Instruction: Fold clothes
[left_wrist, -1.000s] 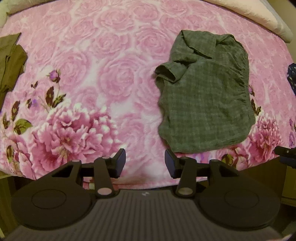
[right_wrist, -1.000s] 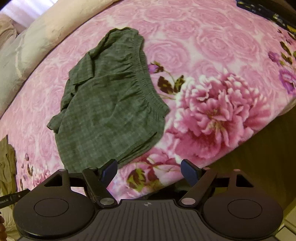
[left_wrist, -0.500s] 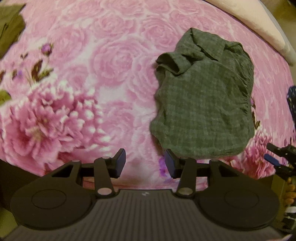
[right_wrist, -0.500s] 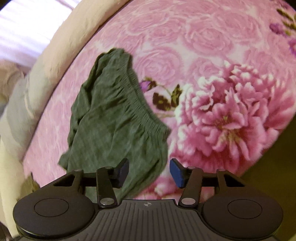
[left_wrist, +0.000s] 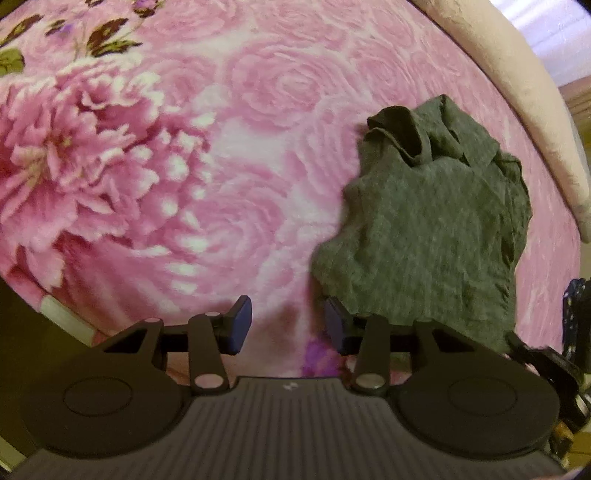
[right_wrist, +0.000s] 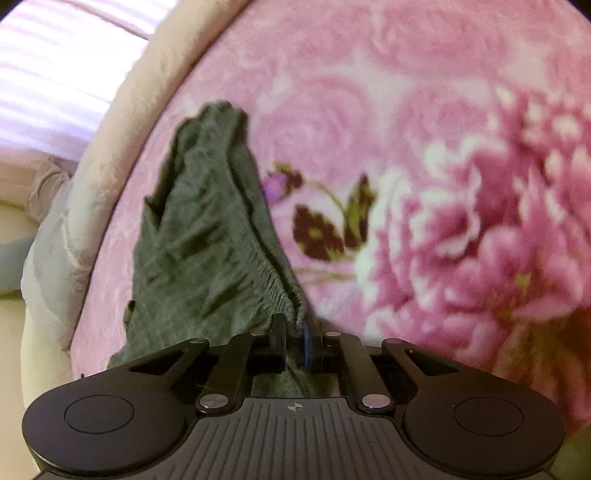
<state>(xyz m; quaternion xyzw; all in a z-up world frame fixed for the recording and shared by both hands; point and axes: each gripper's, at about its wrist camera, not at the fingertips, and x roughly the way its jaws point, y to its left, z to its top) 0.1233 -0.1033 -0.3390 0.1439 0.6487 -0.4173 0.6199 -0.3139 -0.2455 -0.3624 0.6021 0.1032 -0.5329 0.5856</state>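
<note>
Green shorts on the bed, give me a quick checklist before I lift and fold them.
1. Right hand-held gripper shut on the green shorts at the elastic waistband corner: ok.
2. Left hand-held gripper has a hold: not ok, its jaws are open with only the pink floral blanket between them.
3. Left hand-held gripper near the shorts' edge: ok, the hem lies just beside its right finger.
4. Shorts lie flat: not ok, the far leg is bunched up.
5. Grip depth of the right hand-held gripper: cannot tell, the picture is blurred.

No readable text, label, brand or number shows anywhere.
</note>
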